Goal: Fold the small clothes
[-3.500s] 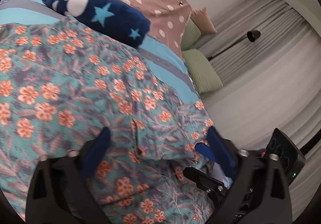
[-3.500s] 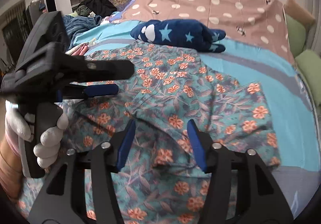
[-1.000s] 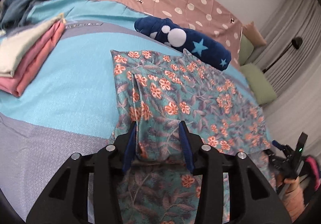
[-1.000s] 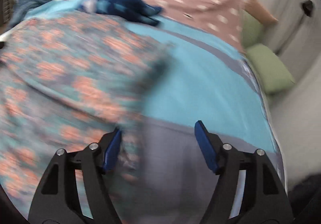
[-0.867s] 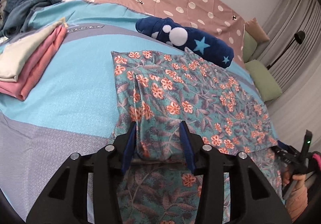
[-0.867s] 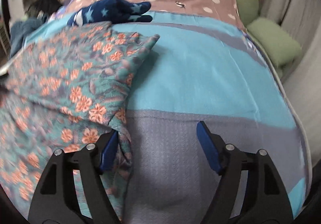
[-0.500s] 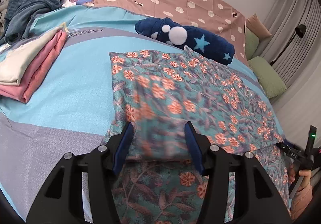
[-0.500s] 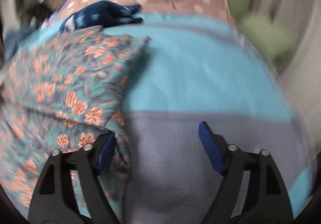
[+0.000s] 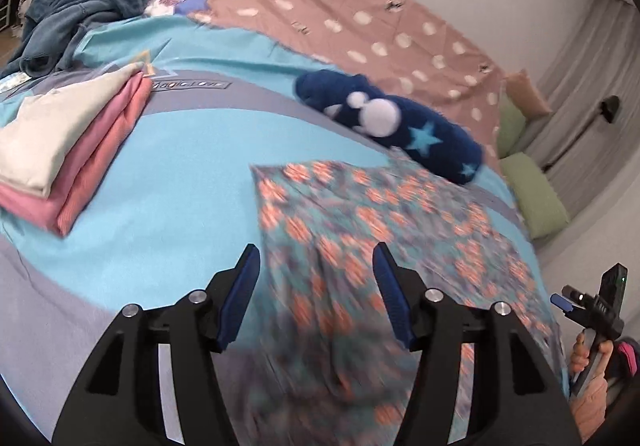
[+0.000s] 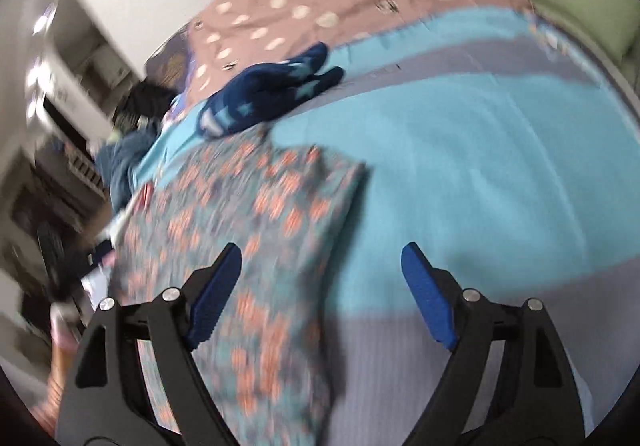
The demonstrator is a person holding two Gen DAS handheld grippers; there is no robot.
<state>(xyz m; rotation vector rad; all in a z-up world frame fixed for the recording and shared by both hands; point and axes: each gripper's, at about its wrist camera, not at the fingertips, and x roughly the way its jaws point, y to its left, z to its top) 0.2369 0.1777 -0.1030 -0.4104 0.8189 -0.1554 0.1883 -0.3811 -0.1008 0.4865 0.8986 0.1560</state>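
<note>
The floral garment (image 9: 360,230) lies on the bed (image 9: 180,174), folded over once near the near edge, with further folds seemingly left; a folded stack (image 9: 68,150) sits toward the bed's left edge. The left gripper (image 9: 314,286) has just been opening, its jaws apart over the cloth without pressing it. The right gripper (image 10: 320,286) has wide, empty jaws.

I see both wrist views angled down, close above the bed (image 9: 168,166); both share the floral garment (image 9: 360,214) and navy plush (image 10: 264,98).
</note>
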